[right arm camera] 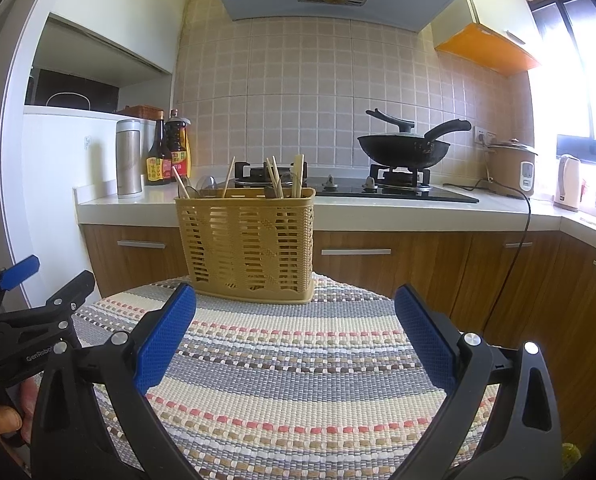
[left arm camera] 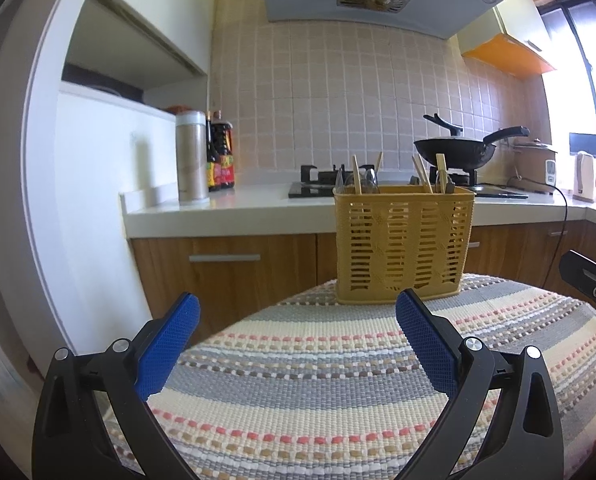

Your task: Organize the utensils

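Note:
A yellow slotted utensil basket stands at the far edge of a striped woven mat; it also shows in the right wrist view. Wooden chopsticks and clear plastic spoons stick up out of it, as in the right wrist view. My left gripper is open and empty, above the mat, short of the basket. My right gripper is open and empty, also short of the basket. The left gripper shows at the left edge of the right wrist view.
Behind the mat runs a white kitchen counter with a thermos, sauce bottles, a gas hob with a black wok, a rice cooker with its cable and a kettle. Wooden cabinets stand below.

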### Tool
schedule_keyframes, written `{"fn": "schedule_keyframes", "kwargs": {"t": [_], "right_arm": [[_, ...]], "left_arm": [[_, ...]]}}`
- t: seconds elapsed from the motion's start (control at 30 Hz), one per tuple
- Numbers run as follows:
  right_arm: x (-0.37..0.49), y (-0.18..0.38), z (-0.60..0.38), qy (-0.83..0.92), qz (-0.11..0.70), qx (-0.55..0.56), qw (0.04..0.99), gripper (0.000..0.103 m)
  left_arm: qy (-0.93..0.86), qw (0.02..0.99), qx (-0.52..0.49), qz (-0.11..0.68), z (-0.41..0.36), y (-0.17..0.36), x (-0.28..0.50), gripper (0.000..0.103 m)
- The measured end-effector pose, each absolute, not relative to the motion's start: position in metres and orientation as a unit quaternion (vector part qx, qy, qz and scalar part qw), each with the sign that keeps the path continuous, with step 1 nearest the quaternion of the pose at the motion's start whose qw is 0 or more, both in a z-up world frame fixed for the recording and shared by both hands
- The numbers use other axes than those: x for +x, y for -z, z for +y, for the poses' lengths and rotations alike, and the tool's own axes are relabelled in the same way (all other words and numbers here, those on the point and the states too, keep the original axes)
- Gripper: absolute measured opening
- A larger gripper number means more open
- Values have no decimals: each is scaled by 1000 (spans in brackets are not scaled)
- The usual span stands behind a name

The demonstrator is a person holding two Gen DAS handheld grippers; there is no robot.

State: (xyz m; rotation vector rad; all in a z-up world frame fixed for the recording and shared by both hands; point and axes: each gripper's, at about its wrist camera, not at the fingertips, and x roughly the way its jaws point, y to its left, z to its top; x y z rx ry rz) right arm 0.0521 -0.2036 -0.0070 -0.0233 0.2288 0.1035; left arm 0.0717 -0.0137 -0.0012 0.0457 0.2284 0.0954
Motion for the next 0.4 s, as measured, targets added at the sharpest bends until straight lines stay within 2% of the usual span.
{"fn": "schedule_keyframes", "kwargs": {"t": [0.4], "right_arm": [[52,7,-204,-52,115,-11,992,95]], "left_arm": [[-32,989,-18,140,0,1,78,96]]}}
